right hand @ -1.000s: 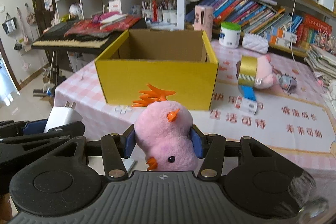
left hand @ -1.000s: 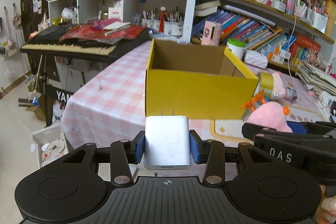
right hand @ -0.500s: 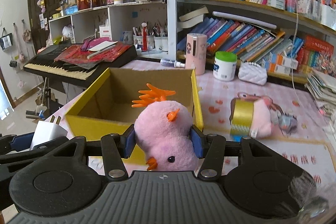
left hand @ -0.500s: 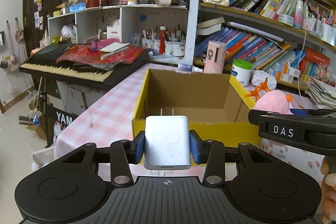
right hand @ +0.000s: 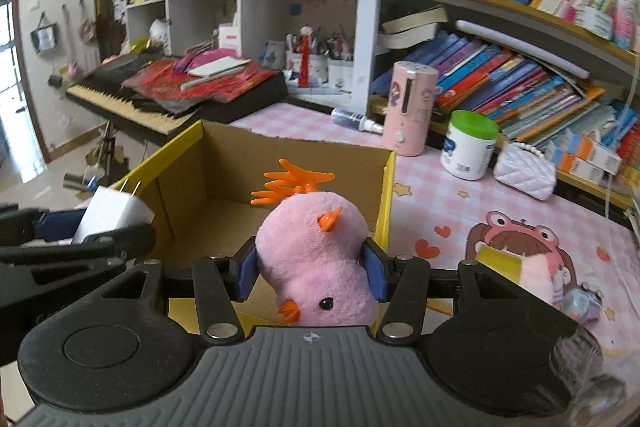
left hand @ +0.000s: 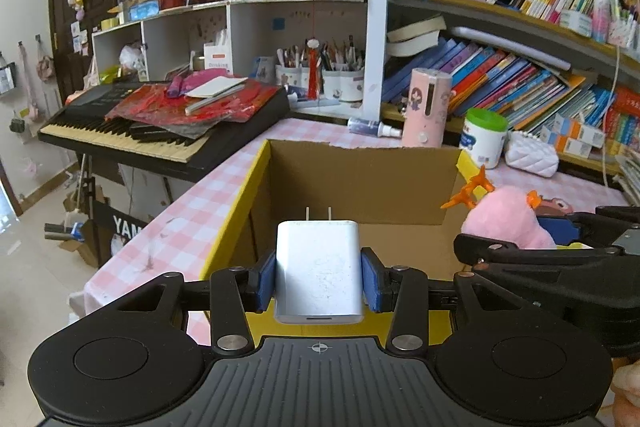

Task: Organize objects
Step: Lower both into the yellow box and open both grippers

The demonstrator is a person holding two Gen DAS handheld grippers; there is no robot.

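My left gripper (left hand: 319,279) is shut on a white plug charger (left hand: 319,269), prongs forward, held above the near edge of the open yellow cardboard box (left hand: 232,211). My right gripper (right hand: 311,275) is shut on a pink plush chick (right hand: 316,259) with orange feet, held upside down above the box's near right corner (right hand: 386,195). The box inside looks bare. Each gripper shows in the other's view: the chick (left hand: 508,217) at the right, the charger (right hand: 112,213) at the left.
The box stands on a pink checked tablecloth (left hand: 188,215). Behind it are a pink cylinder (right hand: 408,109), a green-lidded tub (right hand: 470,145), a white quilted purse (right hand: 524,169) and bookshelves. A keyboard (left hand: 160,123) stands left. A pink plush with gold tape (right hand: 524,271) lies right.
Both grippers have risen and moved forward over the box with their objects still held. The view now looks down into the box.
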